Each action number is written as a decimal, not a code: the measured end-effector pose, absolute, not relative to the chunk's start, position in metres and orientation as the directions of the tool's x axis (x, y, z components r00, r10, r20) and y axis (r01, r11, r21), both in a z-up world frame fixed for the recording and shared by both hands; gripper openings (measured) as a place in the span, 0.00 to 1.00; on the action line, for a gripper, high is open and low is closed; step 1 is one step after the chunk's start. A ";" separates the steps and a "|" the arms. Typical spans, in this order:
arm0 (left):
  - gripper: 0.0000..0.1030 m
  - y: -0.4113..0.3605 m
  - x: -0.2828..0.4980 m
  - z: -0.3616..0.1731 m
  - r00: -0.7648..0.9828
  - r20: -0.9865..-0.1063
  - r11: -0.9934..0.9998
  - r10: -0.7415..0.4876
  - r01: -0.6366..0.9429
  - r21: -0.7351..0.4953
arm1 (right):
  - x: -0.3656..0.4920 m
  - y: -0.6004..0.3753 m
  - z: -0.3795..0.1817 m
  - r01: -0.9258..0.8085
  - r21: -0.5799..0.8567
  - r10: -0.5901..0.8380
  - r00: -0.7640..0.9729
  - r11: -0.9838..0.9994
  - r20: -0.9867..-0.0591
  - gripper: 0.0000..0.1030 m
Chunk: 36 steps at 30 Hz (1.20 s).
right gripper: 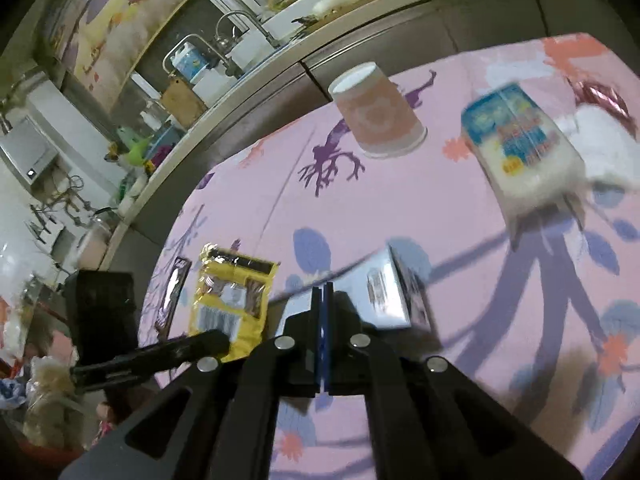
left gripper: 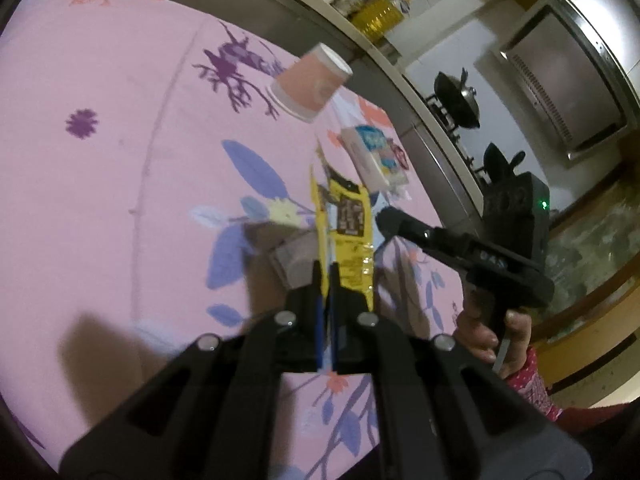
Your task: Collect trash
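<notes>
The left gripper (left gripper: 327,276) is clamped on the yellow wrapper (left gripper: 347,232), pinching its near end so that the rest stands free of the pink cloth (left gripper: 120,160); a hold by one end suits limp trash that has to be carried off. The wrapper's long axis runs on from the jaws, its torn end pointing away toward the cup (left gripper: 310,82); the right wrist view shows its printed face tilted up toward that camera.

The right gripper (right gripper: 323,292) has its jaws pressed together; a thin clear film seems to run out from between them on both sides, though blur leaves that unsure. A silver box (right gripper: 394,292) lies just past its tip, on the side away from the wrapper.

Taking the cup as landmark: it stands upside down on the cloth, so it waits as trash; the wrapper is well on the near side of it; the tissue pack (right gripper: 520,152) lies beside it, and a small dark sachet (right gripper: 173,298) lies just beyond the wrapper.
</notes>
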<state>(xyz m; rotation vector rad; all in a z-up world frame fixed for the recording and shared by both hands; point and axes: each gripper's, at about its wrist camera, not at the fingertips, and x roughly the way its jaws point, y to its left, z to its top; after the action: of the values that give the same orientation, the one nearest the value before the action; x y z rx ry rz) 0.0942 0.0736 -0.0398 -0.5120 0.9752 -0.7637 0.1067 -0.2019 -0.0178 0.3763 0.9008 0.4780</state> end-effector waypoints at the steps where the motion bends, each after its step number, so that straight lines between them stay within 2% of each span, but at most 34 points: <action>1: 0.02 0.072 0.093 -0.040 0.345 -0.544 0.642 -0.765 0.341 -0.686 | 0.100 -0.208 -0.021 -0.237 0.520 0.560 0.519 0.820 -0.646 0.00; 3: 0.02 0.070 0.094 -0.039 0.352 -0.552 0.653 -0.756 0.336 -0.679 | 0.087 -0.211 -0.027 -0.239 0.566 0.603 0.480 0.789 -0.637 0.00; 4: 0.02 0.069 0.095 -0.040 0.349 -0.551 0.650 -0.758 0.332 -0.684 | 0.080 -0.211 -0.029 -0.232 0.549 0.588 0.467 0.803 -0.661 0.00; 5: 0.02 0.069 0.096 -0.040 0.351 -0.553 0.652 -0.756 0.328 -0.684 | 0.071 -0.210 -0.034 -0.230 0.497 0.543 0.469 0.837 -0.696 0.00; 7: 0.02 0.068 0.098 -0.041 0.358 -0.558 0.660 -0.748 0.320 -0.679 | 0.057 -0.211 -0.032 -0.270 0.458 0.529 0.505 0.847 -0.682 0.00; 10: 0.02 0.067 0.100 -0.044 0.355 -0.566 0.665 -0.744 0.303 -0.683 | 0.048 -0.212 -0.016 -0.297 0.317 0.434 0.605 0.901 -0.667 0.00; 11: 0.02 0.066 0.101 -0.044 0.353 -0.566 0.663 -0.745 0.303 -0.685 | 0.048 -0.210 -0.011 -0.313 0.259 0.404 0.634 0.914 -0.659 0.04; 12: 0.02 0.066 0.101 -0.043 0.356 -0.569 0.667 -0.741 0.302 -0.681 | 0.048 -0.208 -0.008 -0.352 0.186 0.384 0.655 0.917 -0.651 0.09; 13: 0.02 0.066 0.102 -0.043 0.361 -0.573 0.673 -0.736 0.302 -0.675 | 0.052 -0.204 -0.007 -0.392 0.122 0.371 0.659 0.912 -0.654 0.28; 14: 0.02 0.066 0.103 -0.042 0.367 -0.578 0.681 -0.729 0.298 -0.669 | 0.056 -0.201 -0.008 -0.405 0.054 0.336 0.669 0.913 -0.663 0.55; 16: 0.02 0.068 0.103 -0.042 0.371 -0.579 0.683 -0.726 0.287 -0.672 | 0.065 -0.199 -0.010 -0.396 -0.046 0.277 0.715 0.917 -0.642 0.68; 20: 0.02 0.071 0.103 -0.042 0.375 -0.584 0.687 -0.720 0.270 -0.674 | 0.091 -0.197 -0.012 -0.460 -0.054 0.321 0.693 0.886 -0.645 0.76; 24: 0.03 0.071 0.104 -0.042 0.374 -0.588 0.690 -0.717 0.263 -0.675 | 0.112 -0.179 -0.015 -0.586 -0.120 0.355 0.627 0.801 -0.693 0.77; 26: 0.03 0.070 0.105 -0.041 0.381 -0.595 0.700 -0.708 0.263 -0.664 | 0.120 -0.172 -0.015 -0.615 -0.098 0.382 0.597 0.782 -0.706 0.77; 28: 0.03 0.070 0.107 -0.039 0.396 -0.607 0.718 -0.689 0.260 -0.645 | 0.125 -0.166 -0.020 -0.652 -0.005 0.425 0.500 0.758 -0.754 0.78; 32: 0.03 0.074 0.115 -0.038 0.409 -0.606 0.722 -0.682 0.246 -0.647 | 0.088 -0.162 -0.031 -0.709 0.061 0.481 0.410 0.703 -0.775 0.79; 36: 0.03 0.071 0.118 -0.041 0.406 -0.612 0.726 -0.678 0.243 -0.643 | 0.034 -0.152 -0.040 -0.718 0.060 0.505 0.424 0.693 -0.752 0.79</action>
<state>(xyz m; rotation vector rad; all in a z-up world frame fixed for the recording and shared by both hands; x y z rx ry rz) 0.1182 0.0714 -0.0407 -0.5021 0.9925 -0.6126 0.0341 -0.1519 -0.0404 -0.2891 0.8299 0.7786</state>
